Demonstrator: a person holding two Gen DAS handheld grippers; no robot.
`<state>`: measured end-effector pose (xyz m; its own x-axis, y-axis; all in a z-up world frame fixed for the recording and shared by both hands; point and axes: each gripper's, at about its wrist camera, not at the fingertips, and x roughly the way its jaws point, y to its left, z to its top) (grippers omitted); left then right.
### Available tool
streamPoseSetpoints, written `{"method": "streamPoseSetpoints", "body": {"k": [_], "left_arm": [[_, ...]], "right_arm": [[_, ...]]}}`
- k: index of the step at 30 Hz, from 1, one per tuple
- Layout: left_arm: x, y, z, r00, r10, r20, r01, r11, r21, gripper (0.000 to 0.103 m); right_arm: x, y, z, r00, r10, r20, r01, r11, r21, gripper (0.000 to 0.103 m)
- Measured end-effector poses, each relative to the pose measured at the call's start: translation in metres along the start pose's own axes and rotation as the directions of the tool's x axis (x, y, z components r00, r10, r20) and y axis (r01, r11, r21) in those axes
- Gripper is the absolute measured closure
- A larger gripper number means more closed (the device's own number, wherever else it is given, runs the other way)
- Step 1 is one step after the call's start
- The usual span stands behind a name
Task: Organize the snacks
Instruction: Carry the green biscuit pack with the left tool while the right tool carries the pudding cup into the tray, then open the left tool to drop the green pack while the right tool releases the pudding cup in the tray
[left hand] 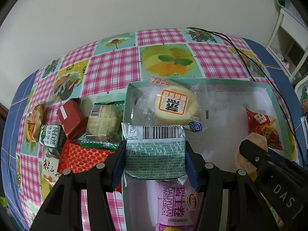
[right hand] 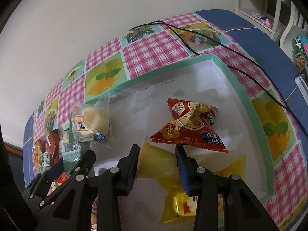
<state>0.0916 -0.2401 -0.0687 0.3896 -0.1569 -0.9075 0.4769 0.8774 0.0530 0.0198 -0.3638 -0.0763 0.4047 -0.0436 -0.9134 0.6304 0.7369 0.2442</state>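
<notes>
A shallow green-rimmed box (left hand: 200, 81) with a white floor lies on the table. My left gripper (left hand: 155, 150) is shut on a green-and-silver snack packet (left hand: 155, 152) and holds it over the box's left wall. Under it lies a purple Swiss roll pack (left hand: 177, 202); a round pastry in clear wrap (left hand: 176, 105) lies behind. My right gripper (right hand: 157, 154) is shut on a yellow-wrapped snack (right hand: 157, 162) inside the box (right hand: 244, 96), just in front of a red triangular peanut bag (right hand: 190, 127). The right gripper also shows in the left wrist view (left hand: 250, 146).
Several loose snacks lie left of the box: a red box (left hand: 72, 119), a green-edged biscuit pack (left hand: 104, 123), a red patterned packet (left hand: 82, 156), a small green-white pack (left hand: 51, 136). A black cable (right hand: 221, 44) runs over the checked tablecloth behind the box.
</notes>
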Motion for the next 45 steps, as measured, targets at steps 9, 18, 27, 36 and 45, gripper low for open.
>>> {"method": "streamPoseSetpoints", "body": {"k": [9, 18, 27, 36, 45], "left_arm": [[-0.008, 0.005, 0.002, 0.999, -0.032, -0.002, 0.032, 0.999, -0.011, 0.04], [-0.041, 0.016, 0.006, 0.999, 0.037, -0.005, -0.037, 0.999, -0.001, 0.039], [-0.057, 0.046, -0.002, 0.998, 0.07, -0.002, -0.07, 0.994, -0.08, 0.032], [-0.059, 0.064, -0.013, 0.995, 0.098, -0.019, -0.1, 0.985, -0.141, 0.013], [-0.054, 0.082, -0.019, 0.99, 0.139, -0.034, -0.143, 0.968, -0.206, 0.004]], "right_arm": [[-0.016, 0.002, 0.002, 0.999, 0.009, 0.032, -0.008, 1.0, -0.006, 0.062], [-0.044, 0.008, 0.0, 0.998, -0.023, 0.059, 0.025, 0.999, -0.036, 0.062], [-0.058, 0.015, -0.009, 0.997, -0.04, 0.068, 0.045, 0.996, -0.072, 0.061], [-0.061, 0.019, -0.018, 0.996, -0.049, 0.068, 0.055, 0.995, -0.085, 0.027], [-0.055, 0.018, -0.02, 0.997, -0.06, 0.048, 0.065, 0.993, -0.097, 0.007]]}}
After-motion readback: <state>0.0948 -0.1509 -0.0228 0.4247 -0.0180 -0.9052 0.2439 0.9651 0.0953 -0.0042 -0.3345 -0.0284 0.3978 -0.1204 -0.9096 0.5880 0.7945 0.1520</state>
